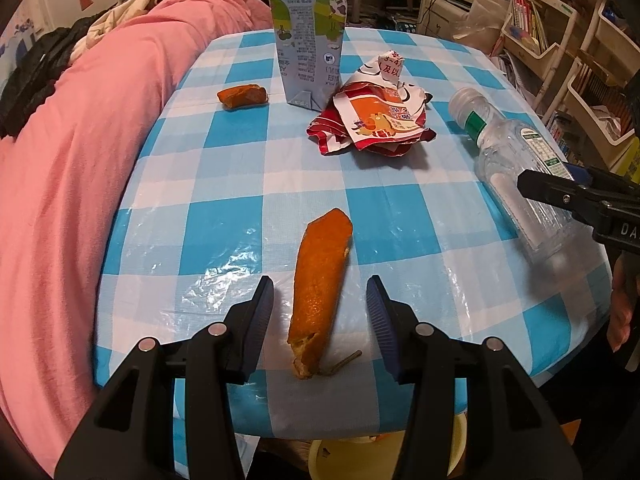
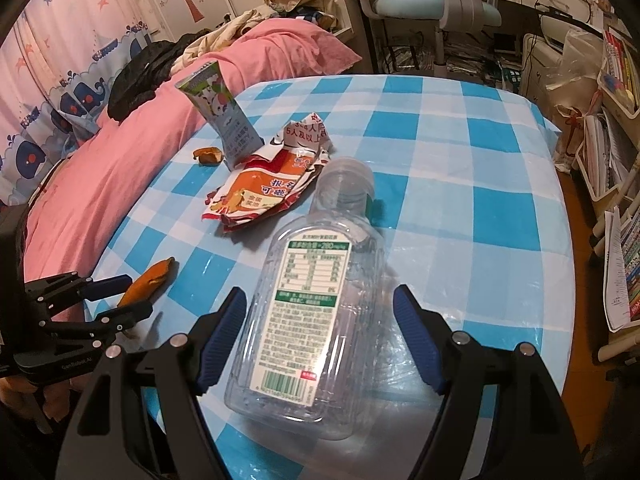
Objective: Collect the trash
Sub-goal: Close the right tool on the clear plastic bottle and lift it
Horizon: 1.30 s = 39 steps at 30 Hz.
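A long orange peel (image 1: 320, 288) lies on the blue-checked table (image 1: 400, 208) between the open jaws of my left gripper (image 1: 320, 300), untouched. A clear plastic bottle (image 2: 316, 308) lies on its side between the open jaws of my right gripper (image 2: 320, 312). The bottle also shows in the left wrist view (image 1: 516, 168). A crumpled red and white wrapper (image 1: 376, 116), an upright milk carton (image 1: 308, 36) and a small orange peel piece (image 1: 242, 96) sit farther back. The left gripper (image 2: 124, 292) shows at the left of the right wrist view, around the peel (image 2: 152, 276).
A pink-covered bed (image 1: 80, 160) borders the table's left side. Shelves with books (image 1: 560, 40) stand at the right. A yellow bin (image 1: 360, 456) sits below the table's near edge. A small brown stick (image 1: 346, 360) lies beside the peel.
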{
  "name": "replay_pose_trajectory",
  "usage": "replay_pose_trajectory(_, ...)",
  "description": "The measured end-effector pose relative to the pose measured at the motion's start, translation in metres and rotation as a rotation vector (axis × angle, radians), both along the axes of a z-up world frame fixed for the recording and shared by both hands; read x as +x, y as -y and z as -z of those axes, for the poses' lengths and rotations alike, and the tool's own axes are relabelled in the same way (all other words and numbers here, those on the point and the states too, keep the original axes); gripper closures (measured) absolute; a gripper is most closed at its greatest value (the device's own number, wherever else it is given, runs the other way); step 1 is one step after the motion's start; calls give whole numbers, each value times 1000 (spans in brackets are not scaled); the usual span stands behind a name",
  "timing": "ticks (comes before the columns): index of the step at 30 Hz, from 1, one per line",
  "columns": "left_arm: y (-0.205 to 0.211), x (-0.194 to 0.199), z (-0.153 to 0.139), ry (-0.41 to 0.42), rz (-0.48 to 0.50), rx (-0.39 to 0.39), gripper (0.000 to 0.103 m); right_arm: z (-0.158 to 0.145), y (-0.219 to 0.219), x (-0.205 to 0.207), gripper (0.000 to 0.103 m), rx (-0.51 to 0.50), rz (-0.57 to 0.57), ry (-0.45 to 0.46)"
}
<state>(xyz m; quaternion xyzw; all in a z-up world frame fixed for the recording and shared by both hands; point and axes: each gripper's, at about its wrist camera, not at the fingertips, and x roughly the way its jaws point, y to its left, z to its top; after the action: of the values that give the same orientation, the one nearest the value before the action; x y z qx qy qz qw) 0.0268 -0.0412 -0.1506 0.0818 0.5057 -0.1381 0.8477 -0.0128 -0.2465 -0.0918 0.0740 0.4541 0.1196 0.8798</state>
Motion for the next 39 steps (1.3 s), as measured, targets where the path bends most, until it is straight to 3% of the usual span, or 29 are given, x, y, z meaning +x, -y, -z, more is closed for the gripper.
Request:
replay_pose_trajectory(25, 2, -2, 0, 21, 4, 30, 57, 0, -1, -1, 30, -9, 1, 1)
replay_pose_trajectory(28, 3, -2, 2, 15, 8, 34, 57, 2, -2, -1, 39, -11, -7, -6)
replay_pose_trajectory(31, 3, -3, 2, 11, 7, 35, 57, 1, -2, -1, 40, -19, -6, -1)
replay_pose_trajectory(32, 3, -3, 2, 14, 6, 33, 60, 1, -3, -1, 41, -19, -6, 0)
replay_pose_trajectory(33, 3, -2, 2, 14, 6, 28, 73, 1, -3, -1, 41, -18, -4, 3)
replay_pose_trajectory(34, 2, -2, 3, 8, 6, 19, 79, 0, -2, -2, 42, -15, -2, 8)
replay_pose_trajectory(39, -6, -1, -3, 12, -20, -60, 86, -2, 6, -3, 44, 59, 17, 15)
